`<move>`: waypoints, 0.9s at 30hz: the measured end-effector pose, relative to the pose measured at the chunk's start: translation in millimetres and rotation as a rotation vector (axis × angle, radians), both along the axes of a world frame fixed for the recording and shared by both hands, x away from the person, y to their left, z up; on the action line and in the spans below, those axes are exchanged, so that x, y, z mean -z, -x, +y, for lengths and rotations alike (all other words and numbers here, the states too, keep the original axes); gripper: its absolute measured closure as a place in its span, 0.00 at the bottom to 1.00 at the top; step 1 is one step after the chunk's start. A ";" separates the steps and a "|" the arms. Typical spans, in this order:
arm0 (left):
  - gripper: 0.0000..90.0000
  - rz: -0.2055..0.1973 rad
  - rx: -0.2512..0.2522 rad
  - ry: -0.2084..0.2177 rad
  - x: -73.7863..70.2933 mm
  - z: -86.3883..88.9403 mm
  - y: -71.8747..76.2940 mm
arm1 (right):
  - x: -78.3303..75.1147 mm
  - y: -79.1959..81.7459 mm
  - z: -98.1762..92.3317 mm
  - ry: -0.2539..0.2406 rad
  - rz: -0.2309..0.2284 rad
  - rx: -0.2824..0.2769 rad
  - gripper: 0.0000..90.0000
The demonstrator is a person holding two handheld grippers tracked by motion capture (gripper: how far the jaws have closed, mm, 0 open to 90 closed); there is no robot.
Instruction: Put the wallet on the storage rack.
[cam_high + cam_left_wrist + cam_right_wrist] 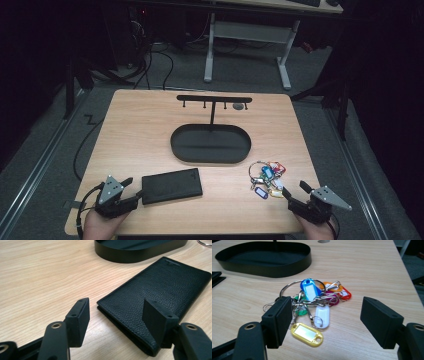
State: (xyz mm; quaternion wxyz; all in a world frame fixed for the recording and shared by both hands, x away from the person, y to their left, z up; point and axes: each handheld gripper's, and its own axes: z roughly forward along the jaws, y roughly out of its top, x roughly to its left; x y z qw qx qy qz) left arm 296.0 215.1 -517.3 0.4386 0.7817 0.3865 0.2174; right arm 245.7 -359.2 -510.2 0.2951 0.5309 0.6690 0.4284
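Note:
A black leather wallet (172,186) (162,285) lies flat near the table's front left. My left gripper (132,191) (117,311) stands open just left of it. The wallet's near corner reaches in between the jaws, and neither pad presses on it. A bunch of coloured key tags on metal rings (267,177) (312,297) lies at the front right. My right gripper (298,194) (328,315) is open right behind the bunch, low over the table, holding nothing.
A black oval tray (176,145) (130,255) (262,271) with an upright T-shaped hook stand (214,99) sits mid-table. A small grey disc (239,106) lies by the stand. Table edges run close behind both hands; a desk frame (247,45) stands beyond.

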 end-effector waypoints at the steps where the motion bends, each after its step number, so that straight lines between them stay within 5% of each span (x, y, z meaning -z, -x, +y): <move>1: 0.44 -0.003 0.006 -0.007 -0.3 -1.5 0.3 | 0.5 -0.1 1.1 0.008 -0.004 -0.006 0.28; 15: 0.47 -0.008 -0.002 -0.016 -0.2 3.0 1.6 | 1.4 -2.7 1.6 0.001 -0.022 -0.009 0.26; 20: 0.48 0.002 -0.010 -0.038 1.8 3.2 1.2 | 0.9 -4.2 4.2 0.002 -0.022 -0.042 0.32; 26: 0.61 0.042 -0.024 -0.068 3.7 4.2 -0.2 | 0.4 -3.7 5.2 0.001 -0.029 -0.052 0.34; 27: 0.72 0.060 -0.031 -0.083 4.7 4.6 -1.6 | 0.6 -3.6 4.6 0.002 -0.031 -0.051 0.34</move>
